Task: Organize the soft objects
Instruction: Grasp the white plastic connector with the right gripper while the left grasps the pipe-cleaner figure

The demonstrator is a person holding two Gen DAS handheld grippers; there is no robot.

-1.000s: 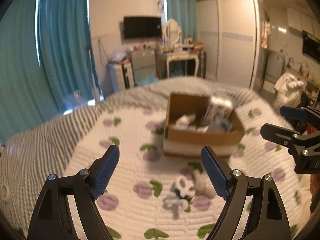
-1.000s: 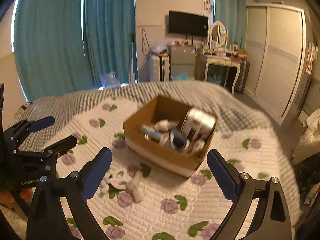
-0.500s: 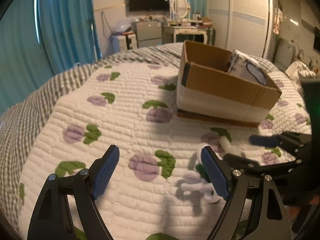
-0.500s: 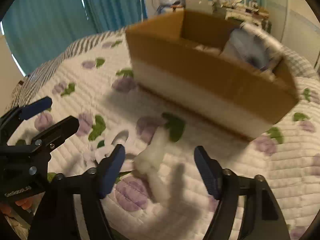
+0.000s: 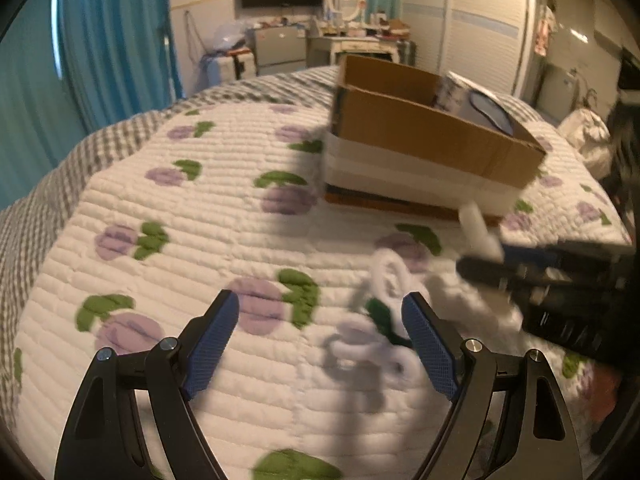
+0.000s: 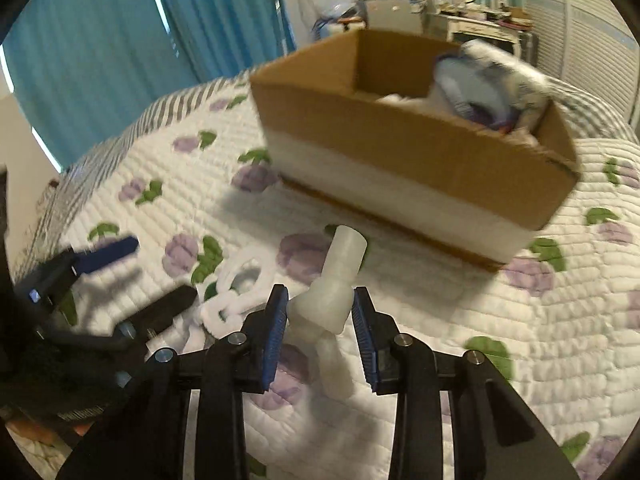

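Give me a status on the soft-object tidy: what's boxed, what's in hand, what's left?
Done: several items already sit in the cardboard box. In hand: the right gripper has closed on the white tube-shaped piece, which touches the quilt. Left: the white looped item lies ahead of the open left gripper.

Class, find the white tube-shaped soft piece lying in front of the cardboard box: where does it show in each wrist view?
Left wrist view: white tube-shaped piece at right of centre, poking up beyond the right gripper.
Right wrist view: white tube-shaped piece low centre, between the right gripper pads.
Shared landmark: cardboard box just behind it.
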